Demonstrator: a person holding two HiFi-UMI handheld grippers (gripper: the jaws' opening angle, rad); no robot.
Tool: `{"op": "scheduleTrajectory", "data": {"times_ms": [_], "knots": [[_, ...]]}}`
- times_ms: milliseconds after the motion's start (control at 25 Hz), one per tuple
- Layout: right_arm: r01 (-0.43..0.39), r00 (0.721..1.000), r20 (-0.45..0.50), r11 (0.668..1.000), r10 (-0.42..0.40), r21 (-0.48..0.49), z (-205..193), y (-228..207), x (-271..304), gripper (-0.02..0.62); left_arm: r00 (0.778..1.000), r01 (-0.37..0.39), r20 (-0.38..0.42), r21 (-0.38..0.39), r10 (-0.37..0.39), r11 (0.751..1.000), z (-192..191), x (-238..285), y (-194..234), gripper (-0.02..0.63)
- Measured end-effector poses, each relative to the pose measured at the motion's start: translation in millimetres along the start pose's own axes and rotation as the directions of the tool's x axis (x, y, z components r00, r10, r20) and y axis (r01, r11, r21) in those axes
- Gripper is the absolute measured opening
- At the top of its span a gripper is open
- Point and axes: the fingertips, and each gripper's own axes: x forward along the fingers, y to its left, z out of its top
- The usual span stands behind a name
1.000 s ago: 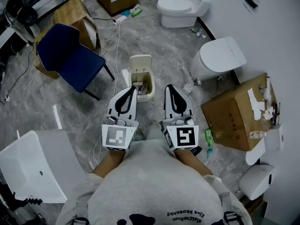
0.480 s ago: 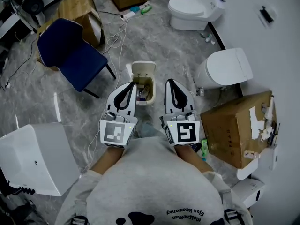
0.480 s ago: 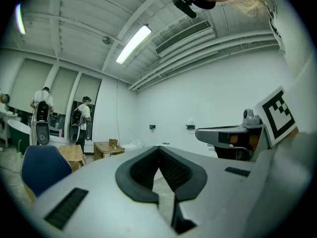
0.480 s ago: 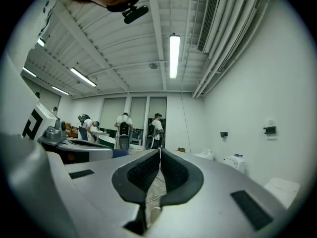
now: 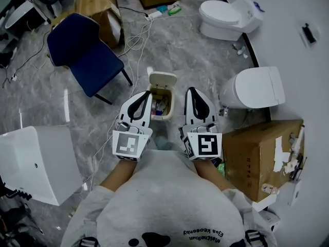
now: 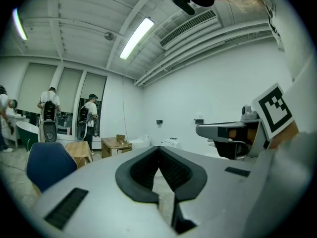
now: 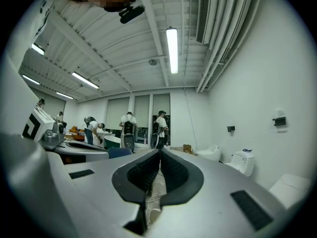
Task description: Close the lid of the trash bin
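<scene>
Trash bin (image 5: 161, 116) on the grey floor, small and cream, straight ahead of me and low. Lid (image 5: 163, 79) is thrown back on the far side, so the hinge looks to be along the far edge and the mouth gapes toward me, rubbish showing inside. Long axis of bin plus lid runs near to far.

From the head view the bin lies between the two gripper tips and a little beyond them. Left gripper (image 5: 146, 94) is nearer: its tip overlaps the bin's left wall in the picture. Right gripper (image 5: 189, 90) stands apart to the right of the rim. Both are held about level, well above the bin, and neither gripper view shows it, only the room across.

Left gripper jaws clenched, nothing between them; right gripper jaws likewise clenched and empty.

My read: the lid has to be reached from behind and tipped toward me, so a tip must drop and pass the far edge first. Left looks better placed.

Blue chair (image 5: 85, 55) far left, toilet (image 5: 254, 89) right, both clear of the bin.
</scene>
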Motion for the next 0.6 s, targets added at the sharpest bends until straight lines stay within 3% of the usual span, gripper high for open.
{"op": "scheduleTrajectory", "data": {"times_ms": [200,600], "knots": [[0.010,0.999,-0.035,1.000,-0.010,-0.001,-13.2,-5.3,11.9,0.034,0.999,0.011,-0.032,-0.008,-0.012,1.000,-6.1,11.5,9.8,0.020],[0.019,1.000,-0.023,0.999,-0.020,-0.030,-3.8,-9.0,38.4,0.034,0.997,0.051,0.062,-0.022,-0.049,0.998,22.5,49.3,17.8,0.020]]}}
